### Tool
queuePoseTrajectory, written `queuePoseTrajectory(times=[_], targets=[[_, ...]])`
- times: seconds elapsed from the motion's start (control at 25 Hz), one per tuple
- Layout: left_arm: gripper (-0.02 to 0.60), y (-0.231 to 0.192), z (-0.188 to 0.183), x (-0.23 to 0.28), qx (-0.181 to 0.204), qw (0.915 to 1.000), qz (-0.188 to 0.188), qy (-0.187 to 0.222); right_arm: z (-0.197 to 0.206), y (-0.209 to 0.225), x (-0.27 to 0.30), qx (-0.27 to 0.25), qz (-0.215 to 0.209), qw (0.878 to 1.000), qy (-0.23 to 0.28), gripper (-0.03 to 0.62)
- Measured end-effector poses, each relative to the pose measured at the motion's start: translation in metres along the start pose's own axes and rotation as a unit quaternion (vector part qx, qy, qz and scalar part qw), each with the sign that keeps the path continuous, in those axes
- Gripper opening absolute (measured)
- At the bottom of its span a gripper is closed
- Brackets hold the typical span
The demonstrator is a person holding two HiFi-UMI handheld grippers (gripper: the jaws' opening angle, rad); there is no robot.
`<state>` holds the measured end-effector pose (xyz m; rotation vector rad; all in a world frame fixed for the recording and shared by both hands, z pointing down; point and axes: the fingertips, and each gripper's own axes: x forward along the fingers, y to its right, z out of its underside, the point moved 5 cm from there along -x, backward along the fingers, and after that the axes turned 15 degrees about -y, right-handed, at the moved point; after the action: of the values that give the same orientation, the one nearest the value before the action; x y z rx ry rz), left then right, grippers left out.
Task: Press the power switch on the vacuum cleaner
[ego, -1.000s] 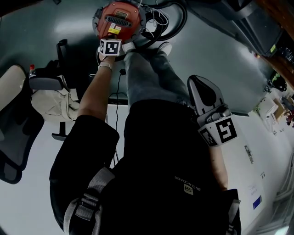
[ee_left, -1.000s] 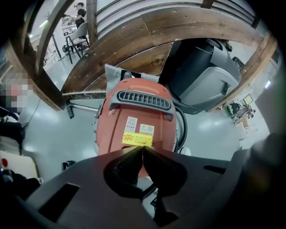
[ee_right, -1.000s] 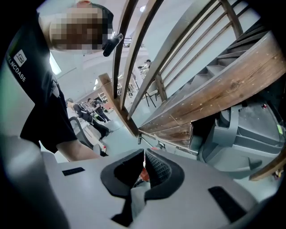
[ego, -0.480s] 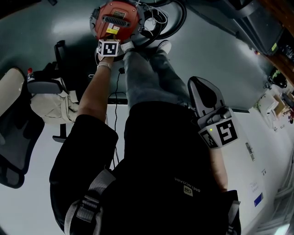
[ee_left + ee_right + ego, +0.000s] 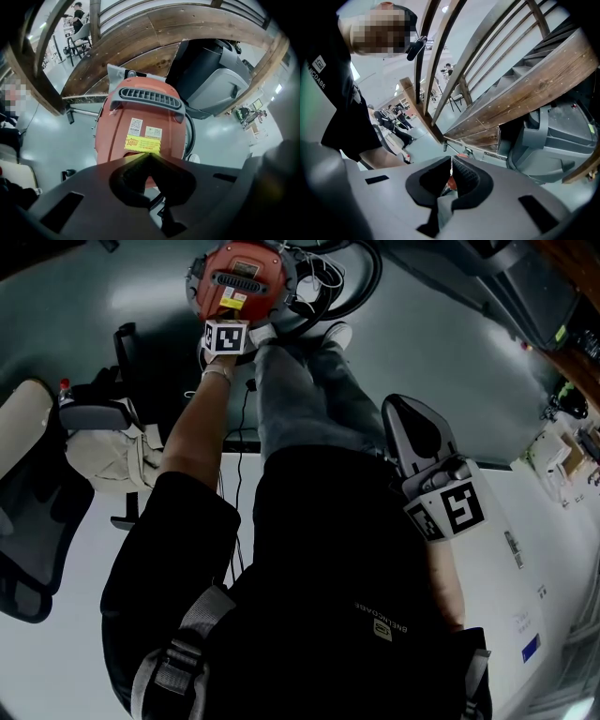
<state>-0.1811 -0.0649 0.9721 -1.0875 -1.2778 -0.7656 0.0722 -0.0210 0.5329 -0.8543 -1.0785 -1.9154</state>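
The red canister vacuum cleaner [image 5: 242, 277] stands on the grey floor ahead of the person's feet, with a grey handle [image 5: 150, 97] across its top and a yellow sticker [image 5: 142, 144] below it. My left gripper [image 5: 226, 331] is held at arm's length just over the vacuum's near side, jaws shut, their tips meeting at the sticker's lower edge [image 5: 149, 153]. My right gripper [image 5: 424, 448] hangs at the person's right side, away from the vacuum, its jaws shut on nothing [image 5: 451, 161].
A black hose [image 5: 349, 289] coils behind the vacuum. An office chair [image 5: 37, 493] with a beige cloth stands at the left. A white table [image 5: 534, 549] lies at the right. A wooden staircase [image 5: 140, 42] and grey bins [image 5: 215, 79] rise beyond the vacuum.
The left gripper has stayed over the vacuum's near side, shifting only slightly. The right gripper has not moved.
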Motion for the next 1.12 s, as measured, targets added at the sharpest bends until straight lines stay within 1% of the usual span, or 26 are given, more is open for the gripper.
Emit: queuePoseTrajectory(times=[0.2, 0.28, 0.36, 0.48, 0.64, 0.76, 1.0, 1.12], targets=[[0.015, 0.000, 0.006, -0.008, -0.024, 0.9997, -0.002, -0.008, -0.005, -0.004, -0.009, -0.002, -0.001, 1.000, 0.013, 0.029], [0.015, 0.006, 0.009, -0.016, -0.020, 0.9998, 0.002, -0.009, -0.007, -0.005, -0.016, -0.002, 0.000, 1.000, 0.019, 0.029], [0.015, 0.010, 0.010, -0.028, -0.013, 0.9999, -0.004, -0.007, -0.010, -0.006, -0.022, -0.001, 0.000, 1.000, 0.027, 0.029], [0.015, 0.012, 0.008, -0.047, -0.011, 0.9997, -0.022, 0.004, -0.014, -0.009, -0.033, -0.003, -0.003, 0.999, 0.038, 0.029], [0.015, 0.017, 0.000, -0.076, -0.016, 0.9992, -0.028, 0.022, -0.018, -0.012, -0.048, -0.010, -0.004, 0.999, 0.050, 0.029], [0.015, 0.021, -0.005, -0.102, -0.015, 0.9984, -0.041, 0.036, -0.020, -0.013, -0.060, -0.014, -0.004, 0.998, 0.060, 0.029], [0.015, 0.036, -0.010, -0.167, -0.011, 0.9963, -0.059, 0.061, -0.029, -0.018, -0.086, -0.018, -0.006, 0.996, 0.089, 0.029], [0.015, 0.038, -0.012, -0.192, -0.016, 0.9943, -0.082, 0.066, -0.038, -0.018, -0.097, -0.023, -0.011, 0.994, 0.106, 0.029]])
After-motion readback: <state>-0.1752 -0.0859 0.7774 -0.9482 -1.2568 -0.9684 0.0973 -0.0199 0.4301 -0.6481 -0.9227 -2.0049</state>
